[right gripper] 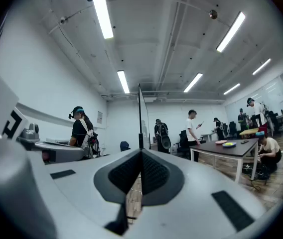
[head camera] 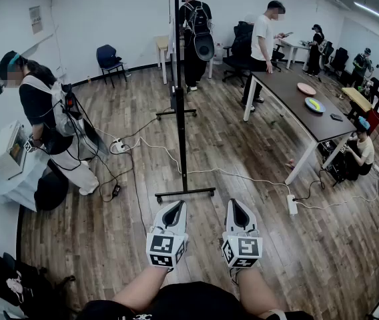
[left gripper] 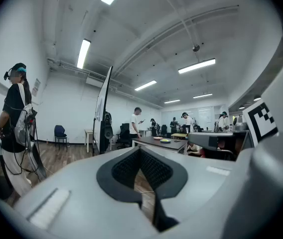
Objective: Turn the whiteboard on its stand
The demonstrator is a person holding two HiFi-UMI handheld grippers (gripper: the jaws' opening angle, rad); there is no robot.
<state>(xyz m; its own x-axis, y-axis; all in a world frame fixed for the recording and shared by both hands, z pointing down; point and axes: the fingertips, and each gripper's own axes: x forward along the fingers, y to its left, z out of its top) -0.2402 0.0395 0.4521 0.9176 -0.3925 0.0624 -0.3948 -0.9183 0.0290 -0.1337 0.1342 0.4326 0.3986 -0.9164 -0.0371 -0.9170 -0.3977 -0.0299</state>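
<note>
White shells, black pads
Left gripper and right gripper: smooth white casings; black ribbed pads; marker cubes in black-and-white squares; black garment.

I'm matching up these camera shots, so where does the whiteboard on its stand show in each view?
Head view: whiteboard edge-on, centre, upper half.
Left gripper view: thin leaning edge, left of centre.
Right gripper view: thin upright line, dead centre.
Shared landmark: dark table, right of the board in all three.

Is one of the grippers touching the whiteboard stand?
No, the left gripper and the right gripper both hang close in front of the person, short of the whiteboard stand.
</note>
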